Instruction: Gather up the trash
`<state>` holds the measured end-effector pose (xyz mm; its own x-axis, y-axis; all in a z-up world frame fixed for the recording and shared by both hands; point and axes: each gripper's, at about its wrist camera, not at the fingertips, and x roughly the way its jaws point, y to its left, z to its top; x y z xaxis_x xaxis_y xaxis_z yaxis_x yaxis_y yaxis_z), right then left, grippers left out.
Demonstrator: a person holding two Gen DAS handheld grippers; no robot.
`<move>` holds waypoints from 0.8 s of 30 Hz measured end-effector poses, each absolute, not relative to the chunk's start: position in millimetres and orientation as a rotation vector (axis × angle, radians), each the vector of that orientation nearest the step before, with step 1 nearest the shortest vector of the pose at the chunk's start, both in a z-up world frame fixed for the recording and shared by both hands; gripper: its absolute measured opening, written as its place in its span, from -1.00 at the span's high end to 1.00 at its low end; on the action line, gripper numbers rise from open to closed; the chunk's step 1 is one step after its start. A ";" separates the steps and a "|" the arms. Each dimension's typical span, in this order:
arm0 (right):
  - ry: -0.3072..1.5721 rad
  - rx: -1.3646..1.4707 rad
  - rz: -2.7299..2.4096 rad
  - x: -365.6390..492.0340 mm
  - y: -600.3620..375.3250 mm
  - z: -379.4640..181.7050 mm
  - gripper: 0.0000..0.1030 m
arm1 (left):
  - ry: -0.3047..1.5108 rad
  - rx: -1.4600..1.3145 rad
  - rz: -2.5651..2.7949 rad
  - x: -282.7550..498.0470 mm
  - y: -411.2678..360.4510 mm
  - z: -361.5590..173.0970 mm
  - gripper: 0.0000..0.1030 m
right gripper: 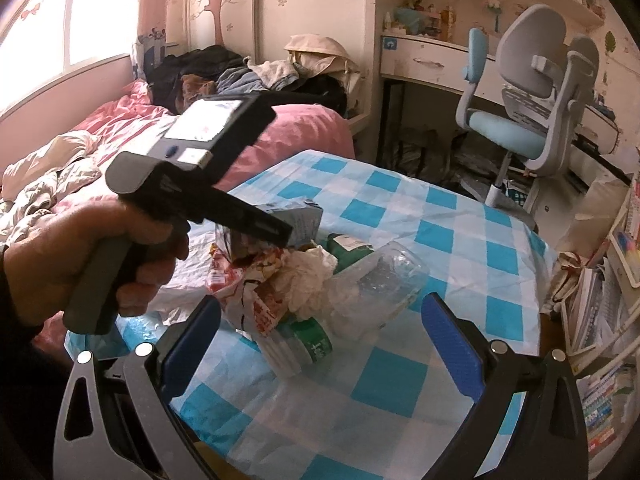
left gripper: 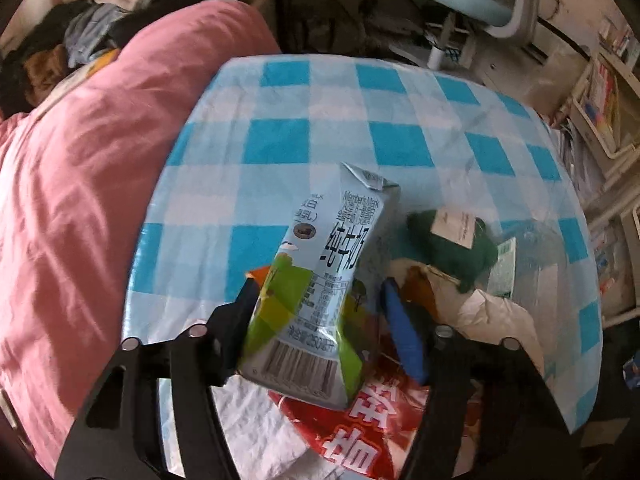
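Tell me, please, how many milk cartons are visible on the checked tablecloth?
1: the milk carton stands tilted between the left gripper jaws, above the trash pile. Others could be buried in the pile.

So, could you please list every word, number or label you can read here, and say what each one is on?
"Member's Mark", on the milk carton.
"纯牛奶", large print on the same carton.
"250", by the carton's barcode; the nutrition table above it is too small to read.
Large white characters on the red wrapper: cut off, not readable.
Tag on the green cloth: blurred.
Green bottle label: too blurred to read.
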<state>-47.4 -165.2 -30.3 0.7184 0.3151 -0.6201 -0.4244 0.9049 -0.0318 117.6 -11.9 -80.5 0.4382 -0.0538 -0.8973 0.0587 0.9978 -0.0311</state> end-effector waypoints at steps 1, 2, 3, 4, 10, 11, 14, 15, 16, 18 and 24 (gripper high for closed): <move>0.651 -0.179 0.416 -47.3 -163.6 -30.4 -0.87 | 1.102 0.001 -0.070 116.1 -11.7 -78.1 -0.10; 0.651 -0.180 0.420 -48.2 -162.3 -30.6 -0.87 | 1.098 -0.003 -0.072 115.2 -10.4 -76.1 -0.09; 0.651 -0.183 0.424 -49.3 -160.9 -30.8 -0.87 | 1.090 -0.016 -0.074 113.8 -8.5 -72.6 -0.09; 0.652 -0.184 0.427 -50.1 -160.2 -31.0 -0.87 | 1.079 -0.029 -0.070 112.2 -5.7 -68.6 -0.09; 0.647 -0.172 0.420 -52.2 -161.6 -30.4 -0.87 | 0.973 -0.119 -0.066 90.1 12.9 -29.6 -0.09; 0.649 -0.171 0.415 -51.3 -162.2 -30.8 -0.87 | 0.954 -0.137 -0.072 83.8 16.2 -22.3 -0.09; 0.672 -0.164 0.374 -45.9 -165.4 -34.8 -0.84 | 0.918 -0.172 -0.083 65.2 24.2 -7.6 -0.10; 0.682 -0.157 0.367 -42.8 -166.4 -36.1 -0.72 | 0.912 -0.181 -0.087 60.7 26.0 -4.6 -0.10; 0.693 -0.146 0.363 -39.4 -167.5 -37.4 -0.65 | 0.906 -0.195 -0.091 54.2 28.4 -1.6 -0.10; 0.715 -0.123 0.359 -31.3 -168.2 -40.5 -0.53 | 0.898 -0.224 -0.097 43.7 33.1 1.6 -0.10; 0.755 -0.142 0.357 -11.7 -151.3 -57.1 -0.16 | 0.889 -0.267 -0.108 21.6 38.1 2.0 -0.10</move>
